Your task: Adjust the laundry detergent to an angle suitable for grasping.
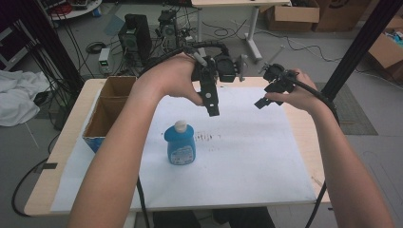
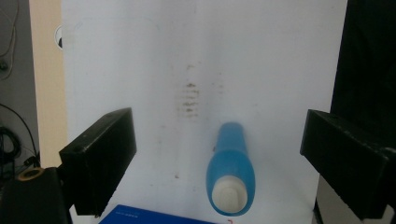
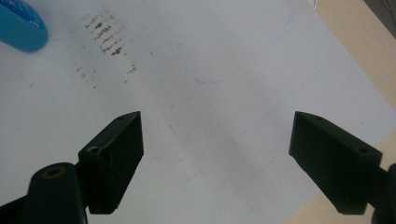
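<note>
A blue bottle (image 1: 180, 142) with a white cap stands upright on the white paper sheet (image 1: 247, 156), left of centre. The left gripper view looks down on the bottle (image 2: 231, 168) from above, its cap toward the camera. My left gripper (image 1: 212, 110) hangs in the air beyond and to the right of the bottle, and its jaws stand wide open around nothing (image 2: 217, 163). My right gripper (image 1: 260, 102) hovers over the far right of the sheet, open and empty (image 3: 215, 163). A corner of the bottle (image 3: 21, 25) shows at the top left of the right gripper view.
An open cardboard box (image 1: 108, 111) with a blue front sits at the table's left edge, and its blue edge (image 2: 140, 215) shows in the left gripper view. Dark smudges (image 1: 206, 137) mark the sheet right of the bottle. Electronics and cables (image 1: 142, 38) crowd the floor beyond the table.
</note>
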